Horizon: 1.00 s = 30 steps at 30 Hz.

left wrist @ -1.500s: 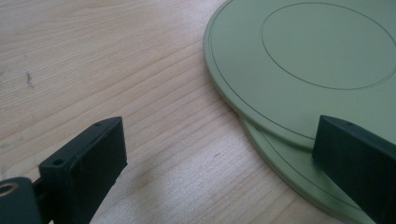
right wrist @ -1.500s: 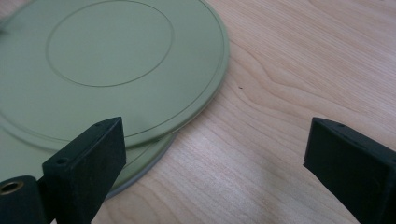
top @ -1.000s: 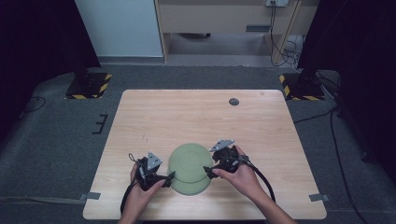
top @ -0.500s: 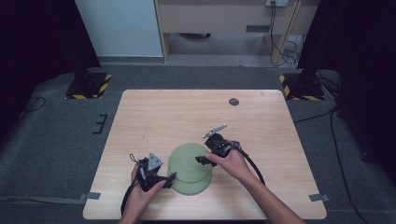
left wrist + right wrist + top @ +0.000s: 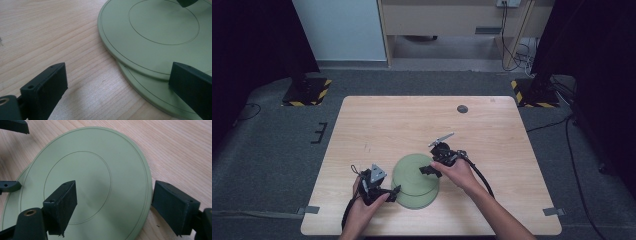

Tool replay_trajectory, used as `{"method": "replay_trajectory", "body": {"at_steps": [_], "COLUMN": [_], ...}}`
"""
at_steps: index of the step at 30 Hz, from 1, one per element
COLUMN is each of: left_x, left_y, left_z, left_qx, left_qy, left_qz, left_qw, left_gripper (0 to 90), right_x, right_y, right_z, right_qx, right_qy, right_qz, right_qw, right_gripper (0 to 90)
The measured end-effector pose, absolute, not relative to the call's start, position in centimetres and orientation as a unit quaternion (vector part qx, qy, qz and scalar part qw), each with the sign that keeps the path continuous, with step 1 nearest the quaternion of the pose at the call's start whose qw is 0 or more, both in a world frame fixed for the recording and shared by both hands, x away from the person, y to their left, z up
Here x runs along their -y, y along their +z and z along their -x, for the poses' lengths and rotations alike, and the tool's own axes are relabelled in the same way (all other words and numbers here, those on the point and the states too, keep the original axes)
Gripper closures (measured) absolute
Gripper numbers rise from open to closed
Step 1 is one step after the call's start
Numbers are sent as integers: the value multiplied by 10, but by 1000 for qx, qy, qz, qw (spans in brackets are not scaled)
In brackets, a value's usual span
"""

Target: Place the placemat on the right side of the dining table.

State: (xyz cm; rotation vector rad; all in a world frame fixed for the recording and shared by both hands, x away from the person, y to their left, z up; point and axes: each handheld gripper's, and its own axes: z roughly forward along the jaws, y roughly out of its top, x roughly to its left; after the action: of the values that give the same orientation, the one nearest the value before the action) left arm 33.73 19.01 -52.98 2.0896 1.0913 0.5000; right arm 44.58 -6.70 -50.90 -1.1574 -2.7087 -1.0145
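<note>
two green plates [image 5: 414, 181] still stacked near desk's front edge, right gripper [image 5: 430, 170] jaws just narrowing astride top plate's rim w/o pinching, left gripper [image 5: 393, 192] apart, nothing lifted yet

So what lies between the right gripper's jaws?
In the right gripper view, the top plate's rim lies between the right gripper's open jaws, one jaw over the plate, one over the table; neither visibly presses it.
</note>
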Motion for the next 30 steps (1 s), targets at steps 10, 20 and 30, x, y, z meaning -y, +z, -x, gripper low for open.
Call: {"method": "replay_trajectory", "body": {"at_steps": [10,20,30], "left_x": [-189,-185,-188], "left_y": [-530,-530,-532], "left_z": [-337,-335,-338], "left_qx": [-419,-414,-423], "left_qy": [191,181,164], "left_qz": [-811,-814,-810], "left_qw": [360,366,370], "left_gripper": [15,8,1], "right_x": [66,67,67], "right_y": [-513,-515,-509], "right_z": [-449,-450,-450], "right_qx": [868,868,863], "right_qy": [-325,-325,-328], "right_qz": [376,376,385], "right_qw": [21,22,25], "right_gripper": [202,204,239]}}
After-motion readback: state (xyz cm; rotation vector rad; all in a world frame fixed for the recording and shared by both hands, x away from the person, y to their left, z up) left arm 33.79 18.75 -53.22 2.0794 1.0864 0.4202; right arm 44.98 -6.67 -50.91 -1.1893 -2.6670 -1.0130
